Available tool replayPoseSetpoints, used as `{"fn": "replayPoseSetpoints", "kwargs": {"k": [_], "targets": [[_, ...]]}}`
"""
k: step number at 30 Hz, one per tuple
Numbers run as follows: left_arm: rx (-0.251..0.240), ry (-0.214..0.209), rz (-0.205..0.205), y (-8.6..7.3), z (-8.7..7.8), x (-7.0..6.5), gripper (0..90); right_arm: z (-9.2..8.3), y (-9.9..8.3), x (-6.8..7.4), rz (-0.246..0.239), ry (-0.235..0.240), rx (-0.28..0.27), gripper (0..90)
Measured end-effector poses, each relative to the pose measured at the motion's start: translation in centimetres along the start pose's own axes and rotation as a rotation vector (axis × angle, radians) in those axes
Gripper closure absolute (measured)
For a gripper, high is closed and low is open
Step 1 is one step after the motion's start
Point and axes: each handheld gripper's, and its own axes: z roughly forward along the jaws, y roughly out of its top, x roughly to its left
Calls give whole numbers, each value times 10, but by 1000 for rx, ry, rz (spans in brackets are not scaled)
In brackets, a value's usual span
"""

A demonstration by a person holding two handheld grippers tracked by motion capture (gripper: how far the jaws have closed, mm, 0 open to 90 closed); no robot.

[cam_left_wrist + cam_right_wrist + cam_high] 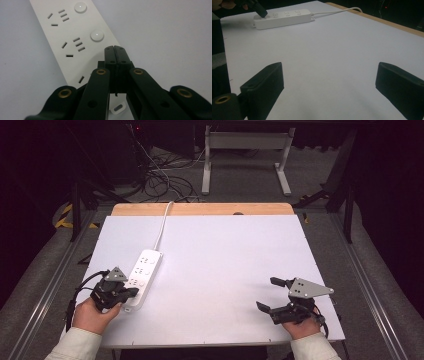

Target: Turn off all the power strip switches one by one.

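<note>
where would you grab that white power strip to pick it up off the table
Grip the power strip across its narrow width, near the middle, coming straight down from above. It lies flat and long, so only the two long side walls give opposing faces. The open right gripper suits this; the left gripper is shut.

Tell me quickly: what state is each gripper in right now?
Left gripper: shut, holding nothing, tips over the power strip.
Right gripper: open, empty, above the table.

strip [144, 270]: smooth white plastic | table [225, 270]: matt white, wood edge
</note>
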Motion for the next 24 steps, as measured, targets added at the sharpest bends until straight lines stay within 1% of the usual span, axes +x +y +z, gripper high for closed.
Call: {"fn": "replayPoseSetpoints", "kwargs": {"k": [2,3,5,6,7,11,16,17,20,22,24], "targets": [[1,-3,0,0,0,0,900,0,0,0,0,0,-1,87],[2,5,-1,0,0,-1,900,0,0,0,0,0,-1,87],[7,7,4,0,0,-1,900,-1,0,0,1,1,-2,88],[5,20,6,0,0,-2,900,-1,0,0,-1,-1,-4,89],[7,19,4,0,1,-3,900,-1,0,0,-1,-1,-7,91],[11,41,20,-1,3,-5,900,-1,0,1,1,0,-6,92],[8,38,12,-1,3,-7,900,-1,0,0,1,-1,-6,91],[10,53,22,-1,3,-7,900,-1,0,0,3,-1,-6,92],[12,54,20,-1,3,-7,900,-1,0,0,3,0,-6,92],[13,43,7,-1,3,-7,900,-1,0,1,3,1,-6,91],[13,40,12,-1,3,-6,900,-1,0,1,2,0,-6,92]]}}
